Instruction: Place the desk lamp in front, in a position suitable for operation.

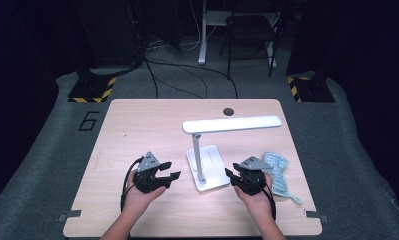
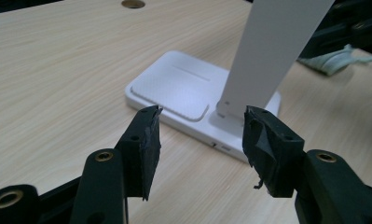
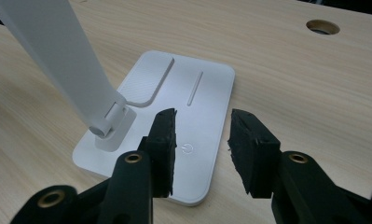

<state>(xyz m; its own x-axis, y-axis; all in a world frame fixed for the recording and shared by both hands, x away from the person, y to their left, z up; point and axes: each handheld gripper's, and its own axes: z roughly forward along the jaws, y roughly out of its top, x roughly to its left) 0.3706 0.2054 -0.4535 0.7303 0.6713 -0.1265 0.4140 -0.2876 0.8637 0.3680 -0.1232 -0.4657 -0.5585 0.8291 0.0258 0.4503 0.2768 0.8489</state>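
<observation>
The lamp (image 1: 207, 165) is seen at frame centre on the table (image 1: 137, 130), its base flanked by both grippers. The left gripper (image 1: 169, 171) is held wide open and empty, aimed at the stem foot. The right gripper (image 3: 202, 140) is held open and empty over the power button (image 3: 187, 148), probably for a press. A cloth (image 1: 279, 175) is left at the right

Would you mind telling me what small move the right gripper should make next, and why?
Probably ease the right gripper down so a finger meets the power symbol on the lamp base: its open fingers already sit just above that symbol.
</observation>
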